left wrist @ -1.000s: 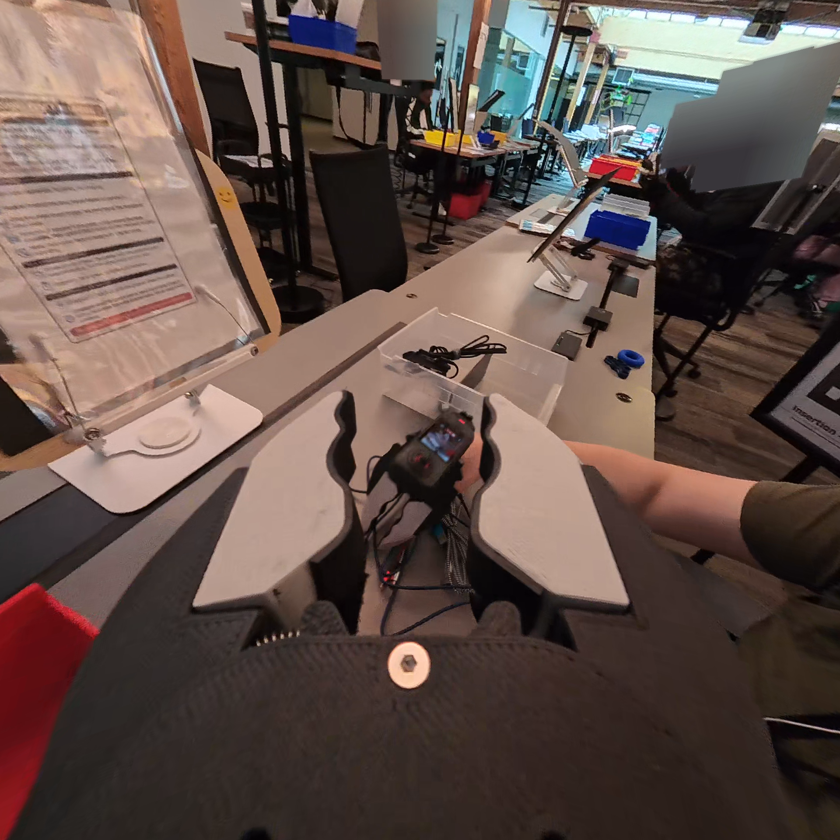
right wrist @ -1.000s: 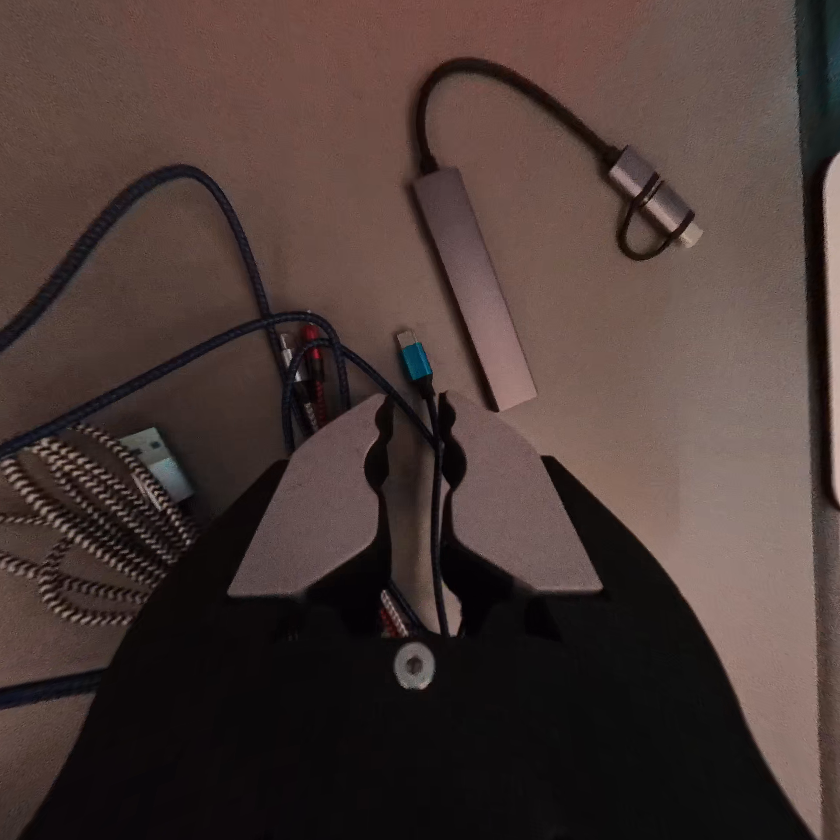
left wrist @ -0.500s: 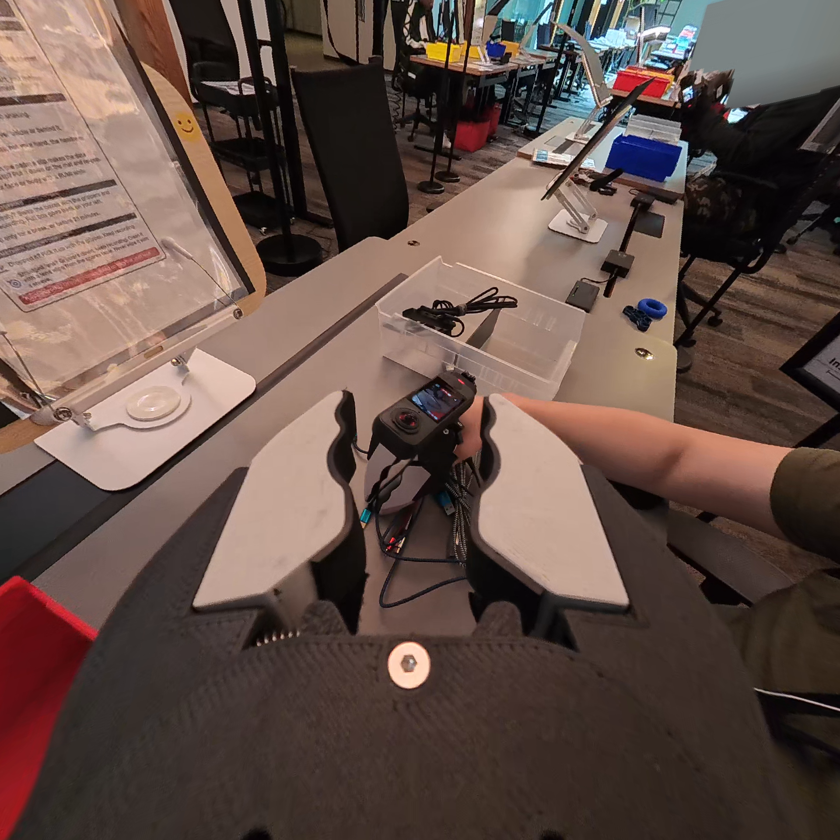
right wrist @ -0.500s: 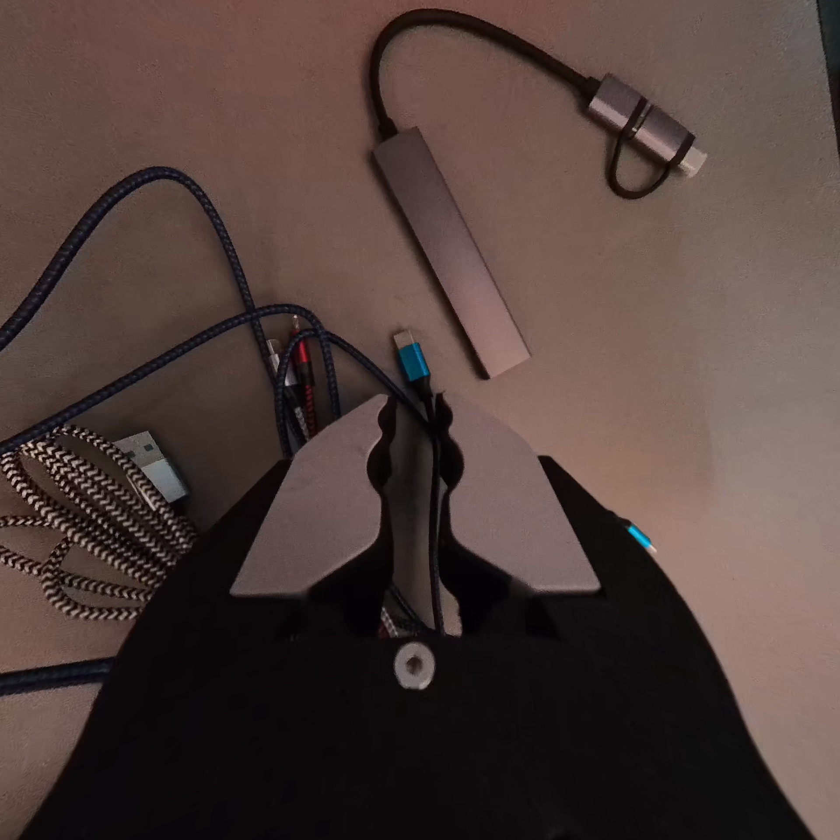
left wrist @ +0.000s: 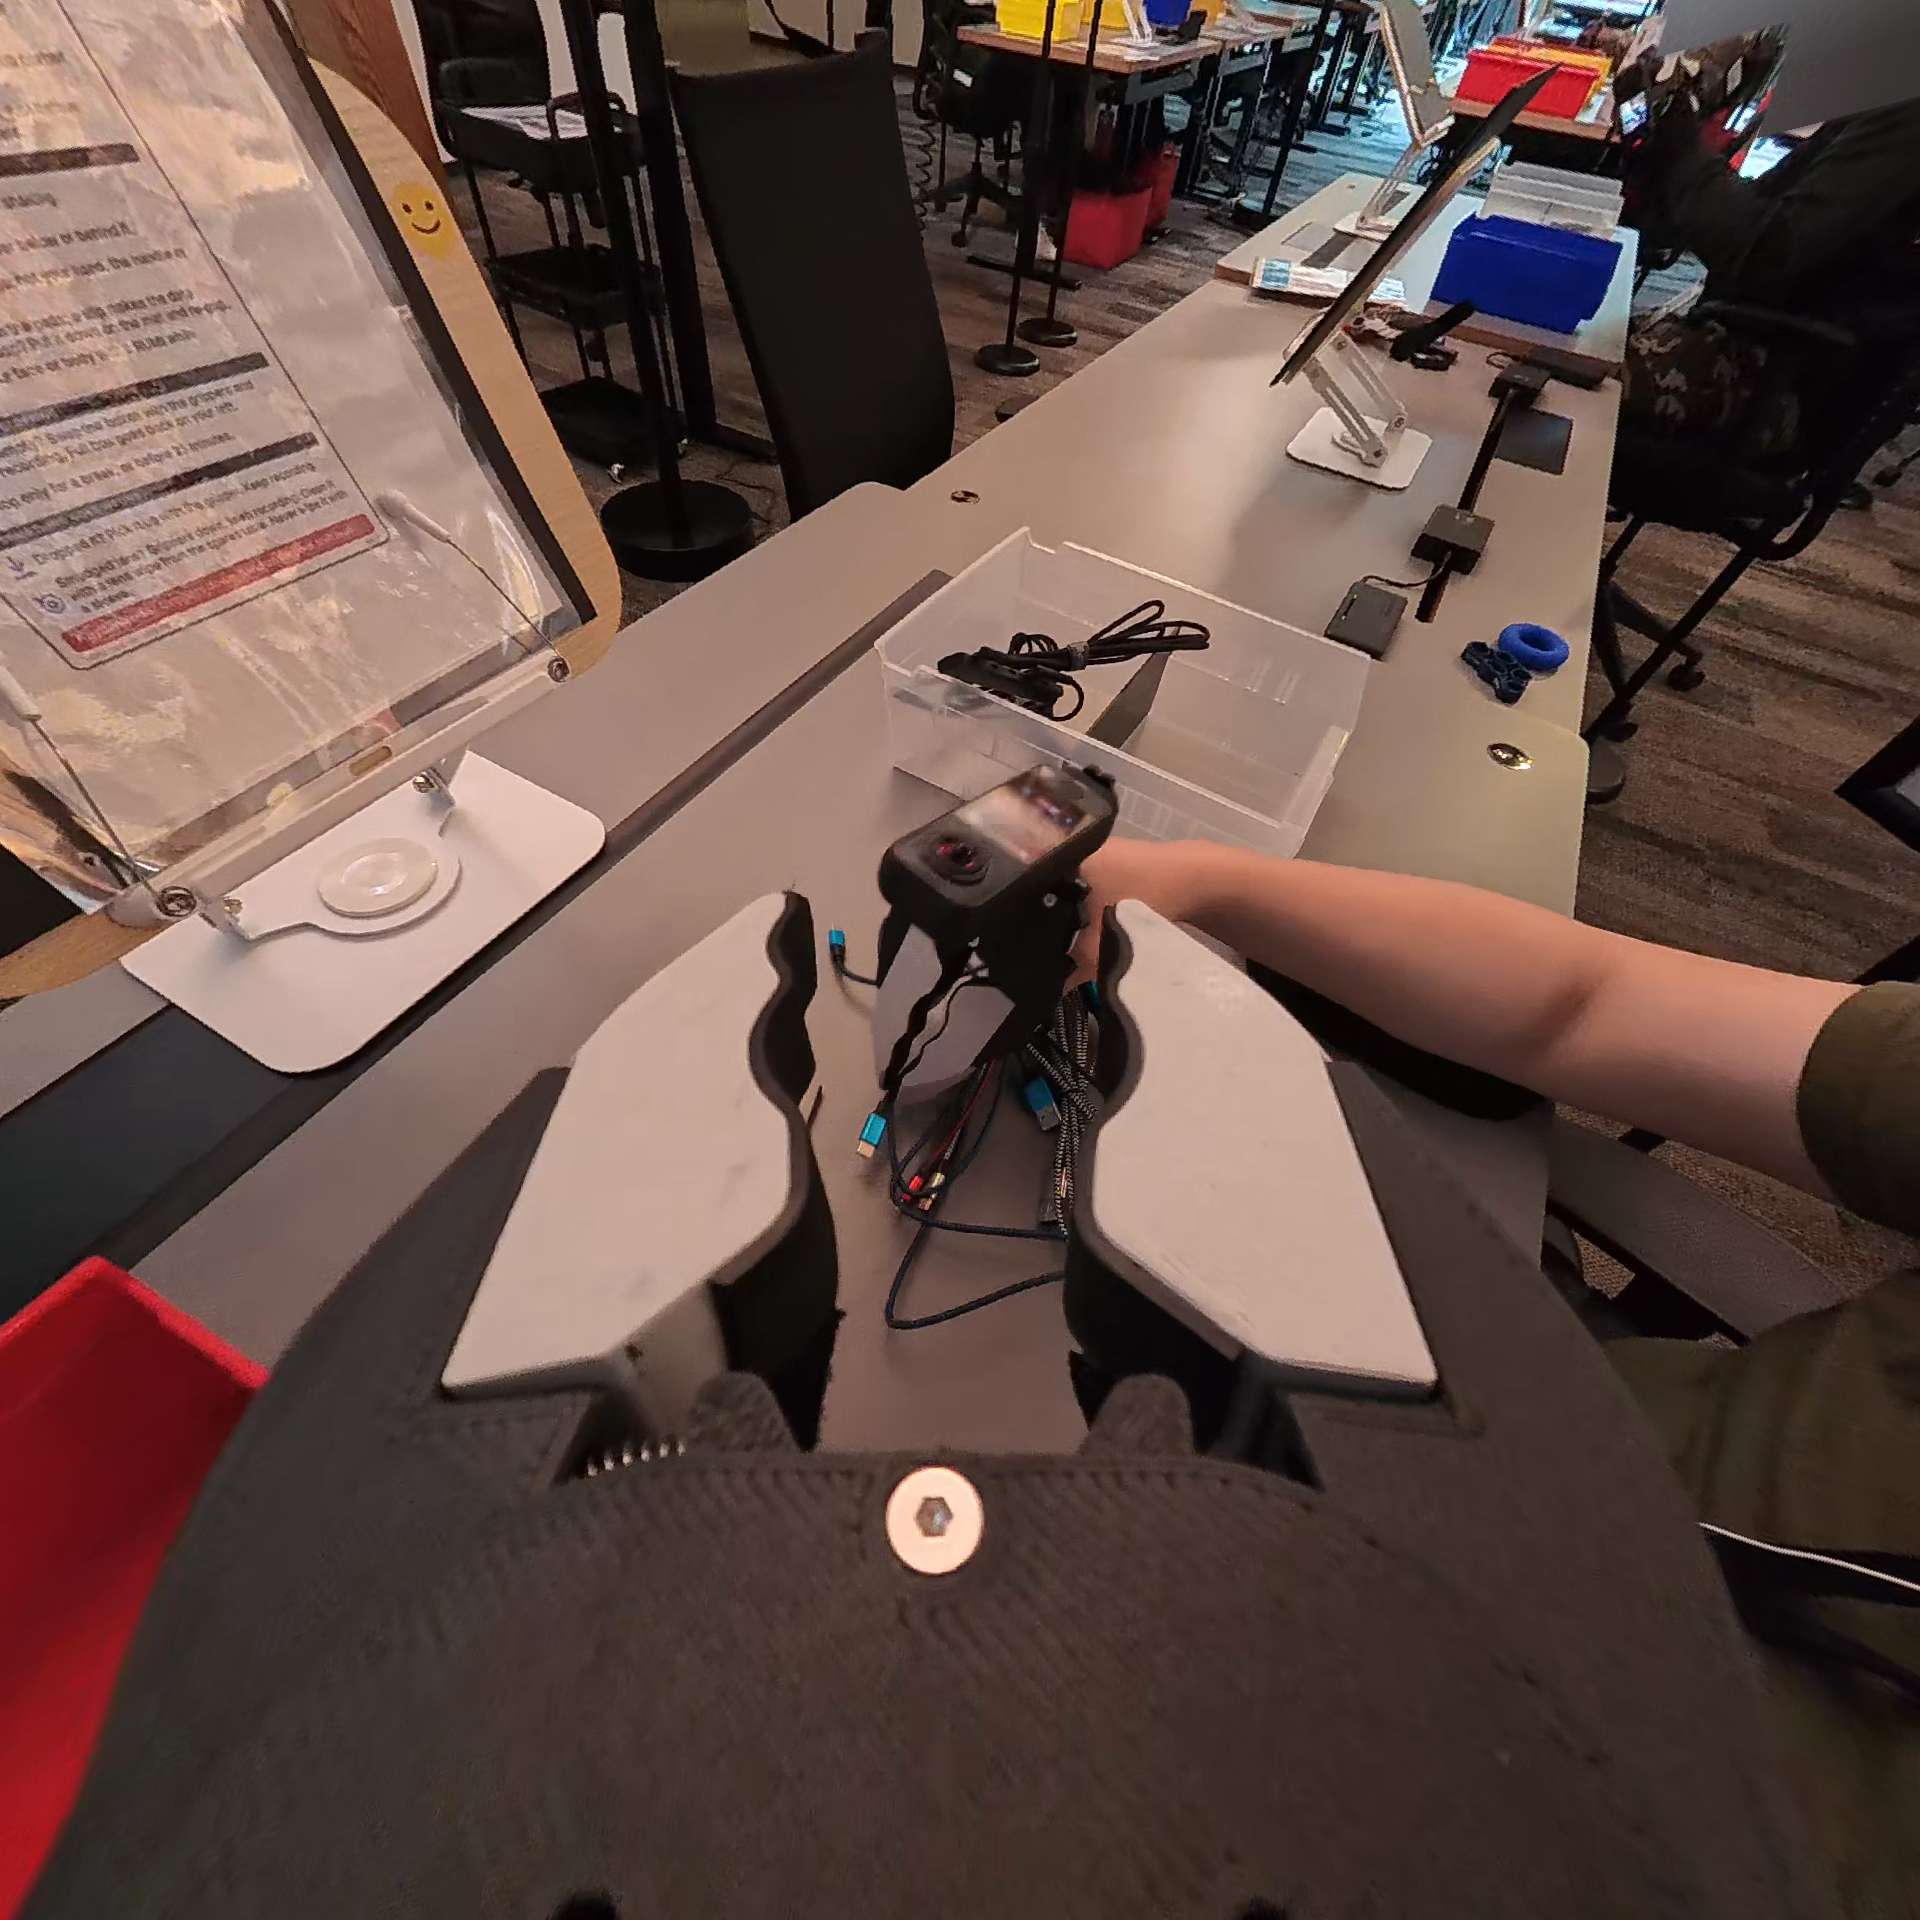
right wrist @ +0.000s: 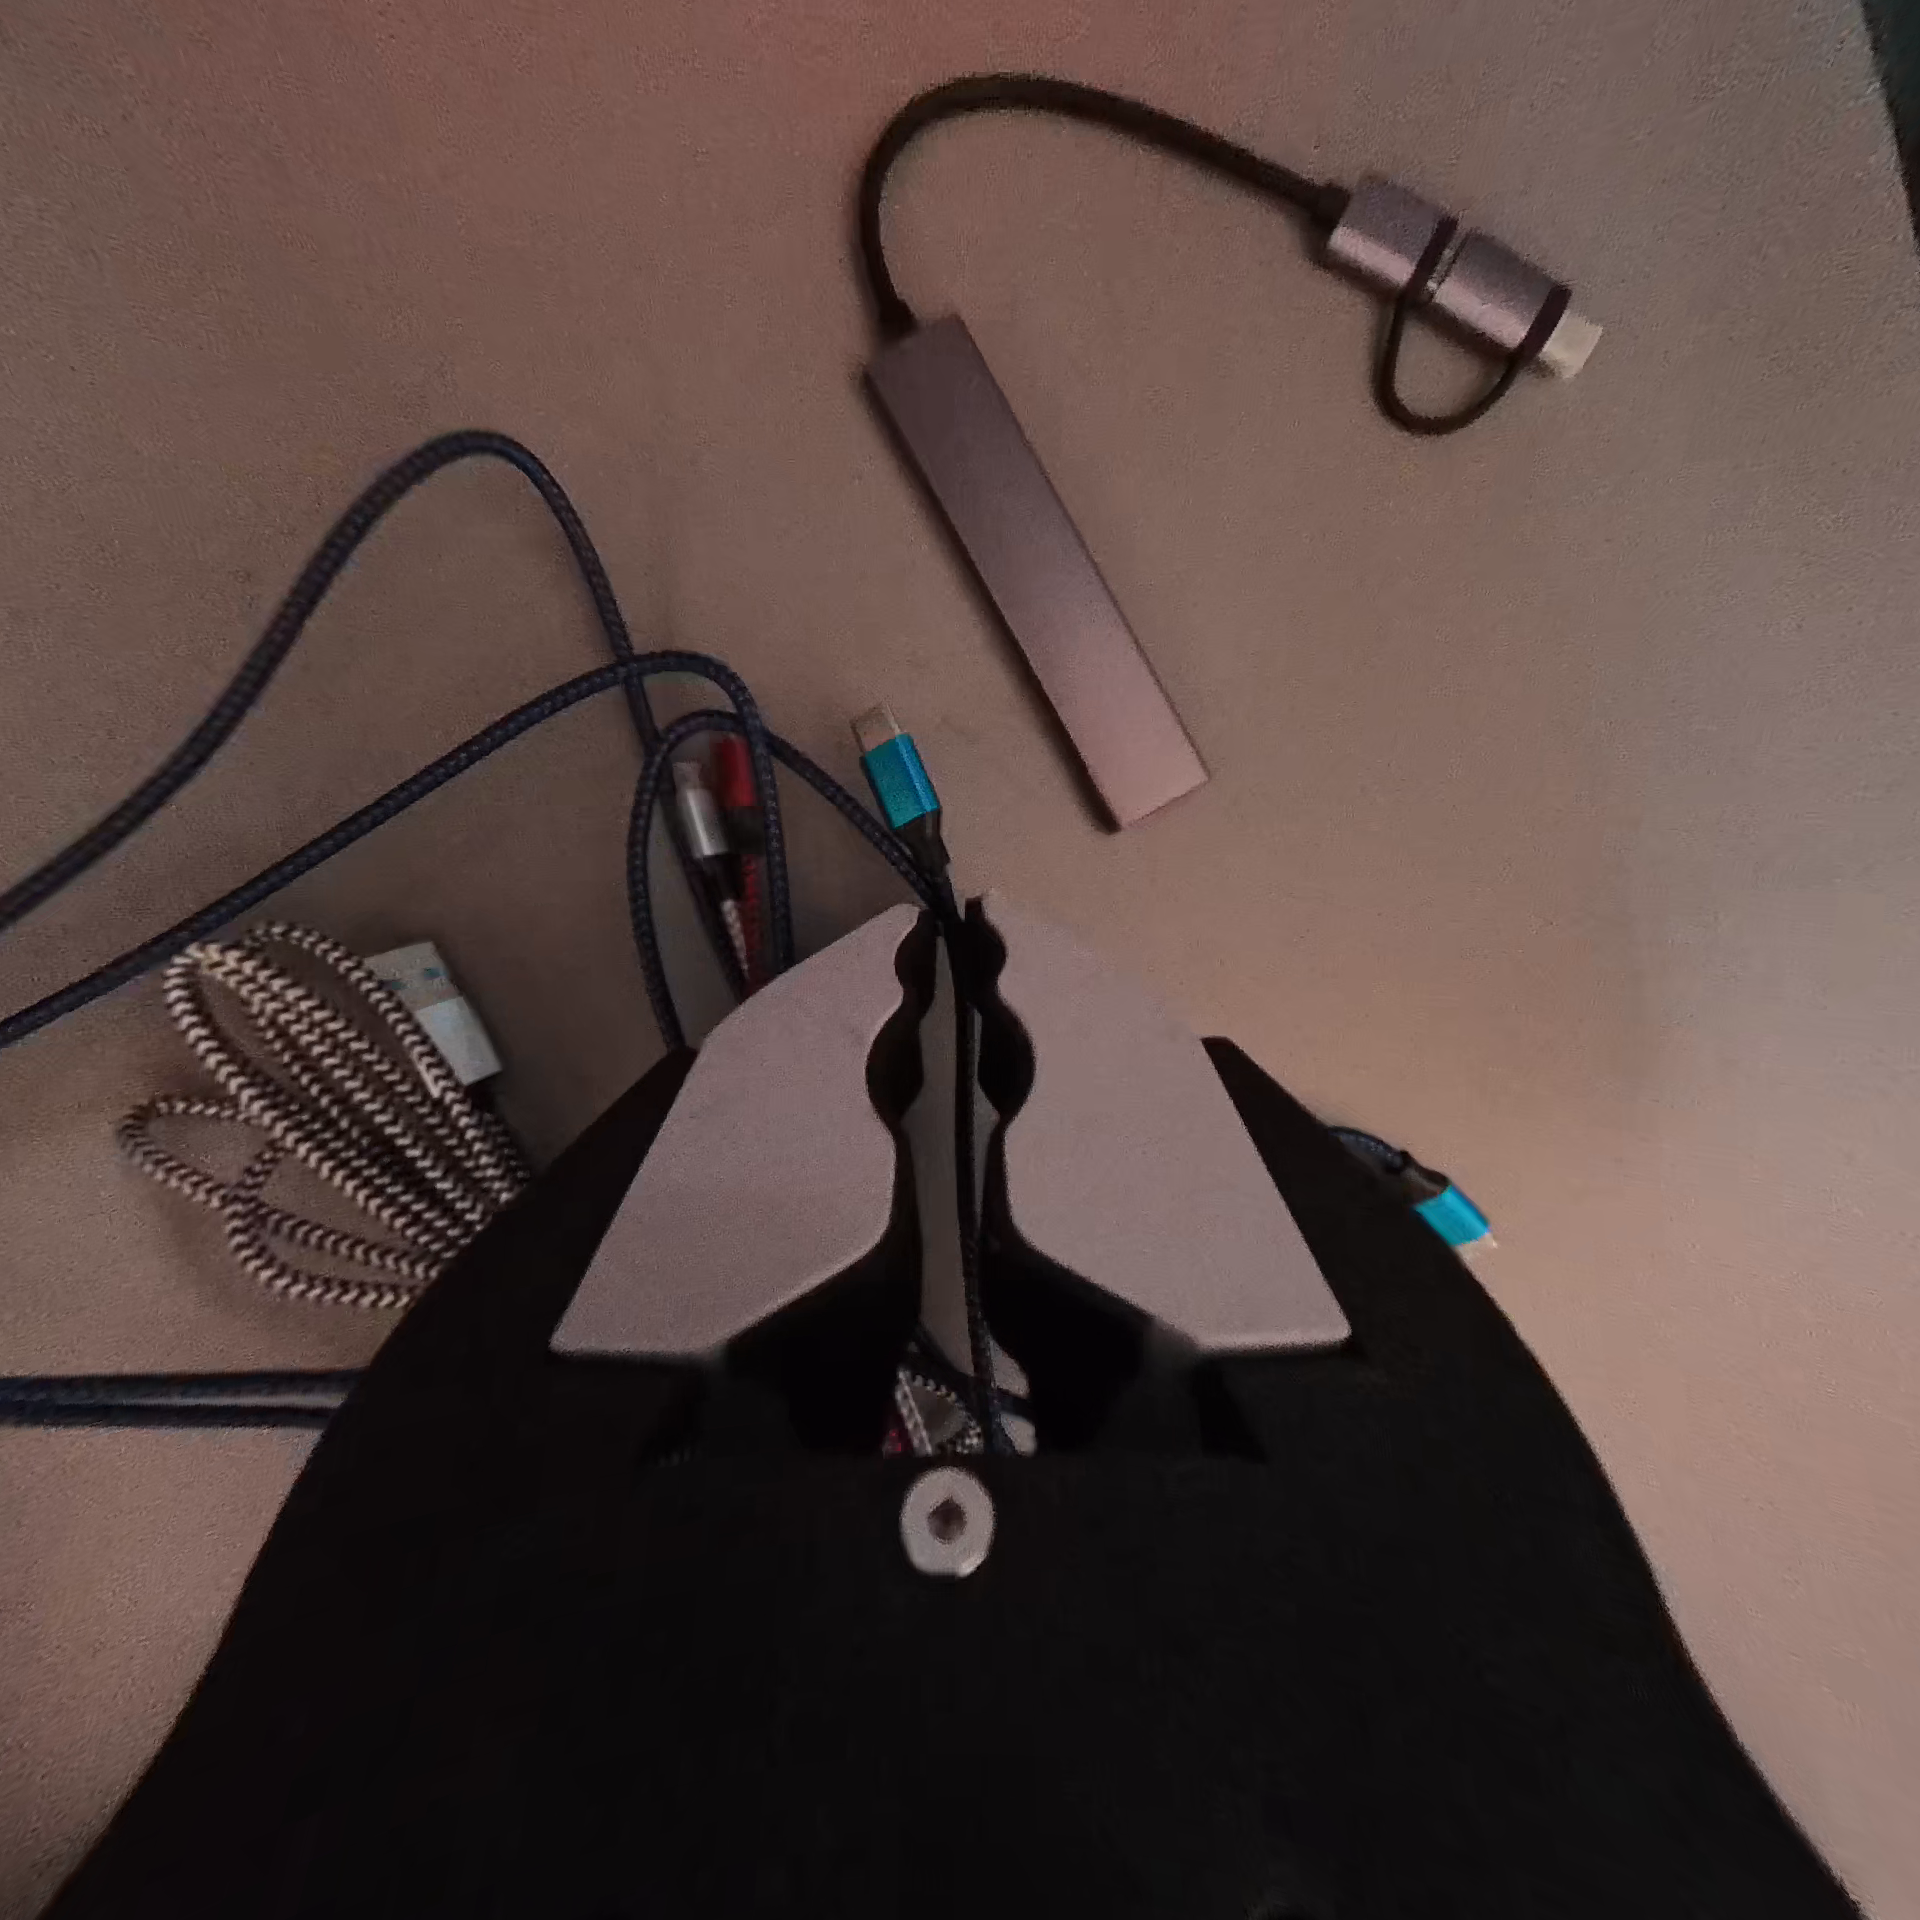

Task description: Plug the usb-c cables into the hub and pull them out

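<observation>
In the right wrist view my right gripper (right wrist: 948,914) is shut on a dark braided cable just behind its blue usb-c plug (right wrist: 896,781). The plug points up and left, close to the near end of the grey hub (right wrist: 1034,566). The hub lies diagonally on the table, and its black lead curls to a grey plug (right wrist: 1455,275). My left gripper (left wrist: 951,920) is open and empty, above the table and short of the cable pile (left wrist: 977,1153). The right gripper with its camera (left wrist: 997,847) shows there too.
A second blue plug (right wrist: 1452,1218) lies right of my right gripper. Red and silver plugs (right wrist: 717,800) and a black-and-white braided cable (right wrist: 312,1101) lie to the left. A clear bin (left wrist: 1247,727), a sign stand (left wrist: 343,904) and a red bin (left wrist: 94,1455) stand around. The grippers' ends are close to 30 centimetres from one another. The left gripper is farther from the grey hub (right wrist: 1034,566), some 30 centimetres, than the right, some 7 centimetres.
My right gripper's jaws have closed onto the cable behind the blue plug. My left gripper has tilted down toward the table and stays open.
</observation>
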`<state>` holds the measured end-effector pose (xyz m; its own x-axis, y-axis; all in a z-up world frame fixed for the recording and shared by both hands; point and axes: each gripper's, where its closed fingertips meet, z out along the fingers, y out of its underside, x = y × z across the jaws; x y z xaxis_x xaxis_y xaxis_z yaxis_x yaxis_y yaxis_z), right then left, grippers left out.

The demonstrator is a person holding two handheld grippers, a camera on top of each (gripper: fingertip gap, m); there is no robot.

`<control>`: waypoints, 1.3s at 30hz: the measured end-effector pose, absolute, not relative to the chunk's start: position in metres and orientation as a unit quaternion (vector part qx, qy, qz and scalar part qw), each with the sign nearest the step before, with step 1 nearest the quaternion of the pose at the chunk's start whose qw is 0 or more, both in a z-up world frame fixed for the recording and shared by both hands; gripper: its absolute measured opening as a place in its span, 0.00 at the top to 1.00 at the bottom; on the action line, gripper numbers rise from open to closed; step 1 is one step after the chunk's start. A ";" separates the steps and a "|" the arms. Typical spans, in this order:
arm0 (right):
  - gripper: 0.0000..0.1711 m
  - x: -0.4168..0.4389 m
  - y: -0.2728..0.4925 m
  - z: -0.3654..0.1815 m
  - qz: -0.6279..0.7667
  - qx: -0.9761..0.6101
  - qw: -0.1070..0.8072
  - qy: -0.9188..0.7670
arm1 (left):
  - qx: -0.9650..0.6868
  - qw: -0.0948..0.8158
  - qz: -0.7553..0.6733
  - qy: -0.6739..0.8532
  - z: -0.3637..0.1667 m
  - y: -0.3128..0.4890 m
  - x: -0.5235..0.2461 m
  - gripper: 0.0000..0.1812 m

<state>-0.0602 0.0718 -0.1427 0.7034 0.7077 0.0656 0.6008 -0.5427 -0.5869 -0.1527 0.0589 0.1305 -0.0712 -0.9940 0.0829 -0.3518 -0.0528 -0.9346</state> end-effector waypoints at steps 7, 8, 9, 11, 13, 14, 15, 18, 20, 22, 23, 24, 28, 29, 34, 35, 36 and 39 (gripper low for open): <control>0.97 -0.106 0.044 -0.046 0.264 -0.744 0.448 -0.419 | -0.571 0.362 -0.462 0.573 0.137 0.062 -0.157 0.72; 0.97 -0.110 0.038 -0.029 0.285 -0.720 0.472 -0.421 | -0.568 0.358 -0.470 0.573 0.138 0.061 -0.158 0.72; 0.97 -0.112 0.032 -0.014 0.302 -0.700 0.490 -0.423 | -0.566 0.353 -0.476 0.573 0.139 0.060 -0.159 0.72; 0.97 -0.111 0.024 0.006 0.313 -0.673 0.516 -0.427 | -0.561 0.346 -0.486 0.574 0.141 0.057 -0.161 0.72; 0.97 -0.108 0.020 0.014 0.300 -0.665 0.531 -0.431 | -0.558 0.338 -0.490 0.578 0.140 0.053 -0.161 0.73; 0.97 -0.108 0.019 0.017 0.294 -0.663 0.535 -0.433 | -0.559 0.330 -0.490 0.582 0.137 0.051 -0.160 0.73; 0.97 -0.107 0.018 0.019 0.289 -0.663 0.539 -0.432 | -0.562 0.317 -0.489 0.587 0.133 0.049 -0.159 0.73; 0.97 -0.104 0.022 0.024 0.261 -0.673 0.547 -0.424 | -0.593 0.244 -0.475 0.603 0.106 0.040 -0.153 0.73; 0.97 -0.104 0.022 0.026 0.247 -0.674 0.550 -0.427 | -0.608 0.210 -0.460 0.613 0.090 0.036 -0.144 0.74; 0.97 -0.104 0.021 0.029 0.234 -0.671 0.556 -0.430 | -0.617 0.201 -0.441 0.621 0.077 0.035 -0.134 0.74; 0.97 -0.104 0.021 0.029 0.225 -0.674 0.556 -0.432 | -0.619 0.197 -0.435 0.624 0.072 0.033 -0.129 0.74; 0.97 -0.104 0.021 0.029 0.218 -0.675 0.554 -0.435 | -0.621 0.192 -0.431 0.626 0.067 0.032 -0.125 0.74; 0.97 -0.104 0.018 0.033 0.210 -0.662 0.565 -0.445 | -0.621 0.170 -0.427 0.635 0.057 0.023 -0.118 0.74; 0.97 -0.103 0.019 0.033 0.207 -0.665 0.565 -0.442 | -0.619 0.169 -0.430 0.634 0.058 0.021 -0.116 0.74; 0.97 -0.099 0.021 0.033 0.194 -0.674 0.565 -0.435 | -0.631 0.179 -0.410 0.635 0.048 0.023 -0.108 0.75; 0.97 -0.098 0.023 0.032 0.185 -0.678 0.564 -0.433 | -0.635 0.182 -0.402 0.634 0.045 0.026 -0.106 0.75; 0.97 -0.097 0.025 0.030 0.175 -0.684 0.562 -0.431 | -0.638 0.181 -0.401 0.632 0.042 0.027 -0.104 0.75; 0.97 -0.095 0.030 0.026 0.154 -0.696 0.557 -0.427 | -0.645 0.164 -0.412 0.623 0.036 0.028 -0.098 0.78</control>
